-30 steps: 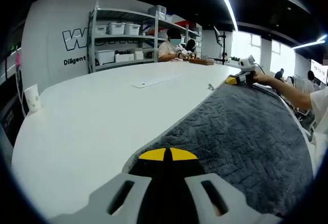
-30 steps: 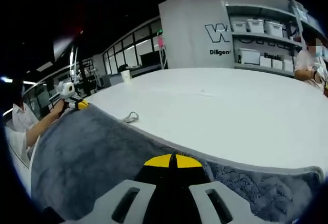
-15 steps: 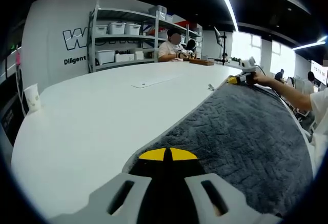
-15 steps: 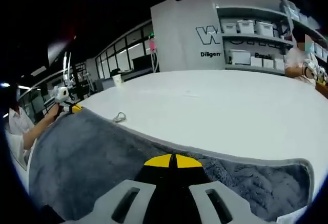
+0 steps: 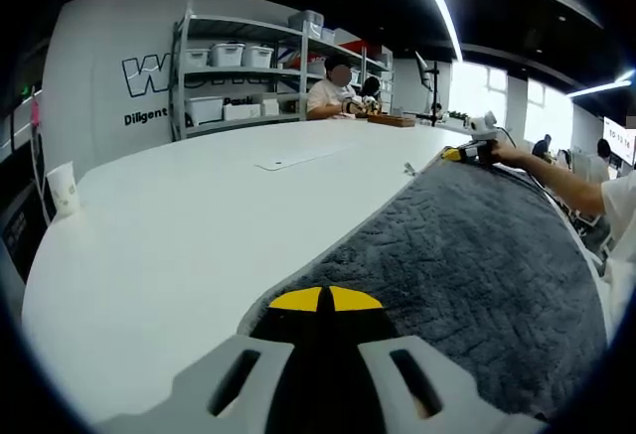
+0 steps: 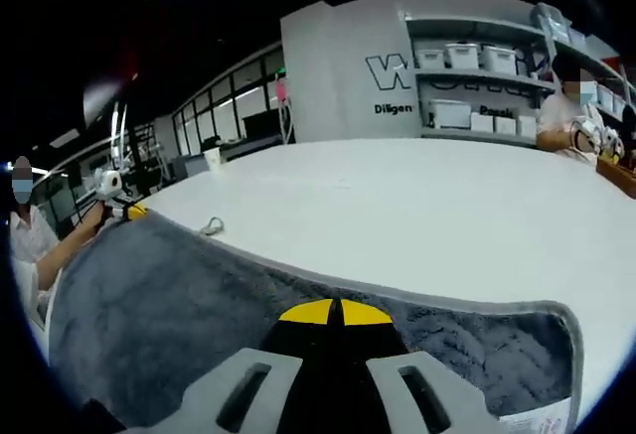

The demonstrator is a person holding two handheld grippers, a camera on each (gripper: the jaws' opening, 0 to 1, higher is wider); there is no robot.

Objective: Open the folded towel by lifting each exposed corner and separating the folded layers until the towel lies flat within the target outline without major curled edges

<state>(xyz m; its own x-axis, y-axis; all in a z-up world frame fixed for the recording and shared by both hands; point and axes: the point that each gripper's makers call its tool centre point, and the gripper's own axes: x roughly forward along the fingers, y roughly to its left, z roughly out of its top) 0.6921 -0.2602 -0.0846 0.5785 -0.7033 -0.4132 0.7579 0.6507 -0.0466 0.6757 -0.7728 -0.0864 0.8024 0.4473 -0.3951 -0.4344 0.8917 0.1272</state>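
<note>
The grey towel [image 5: 467,255] is spread on the white table [image 5: 199,225], and its far edge is pinched by the closed left gripper [image 5: 326,300] and right gripper [image 6: 336,312]. Soft, limp handling is expected, so the corners are best gripped.

Grey towel [image 5: 467,255] looks plush, ribbed cloth; white table [image 5: 199,225] seems smooth and matt.

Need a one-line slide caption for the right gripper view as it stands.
Right tool shut on the grey towel spread over the white table, left tool at its far corner.
</note>
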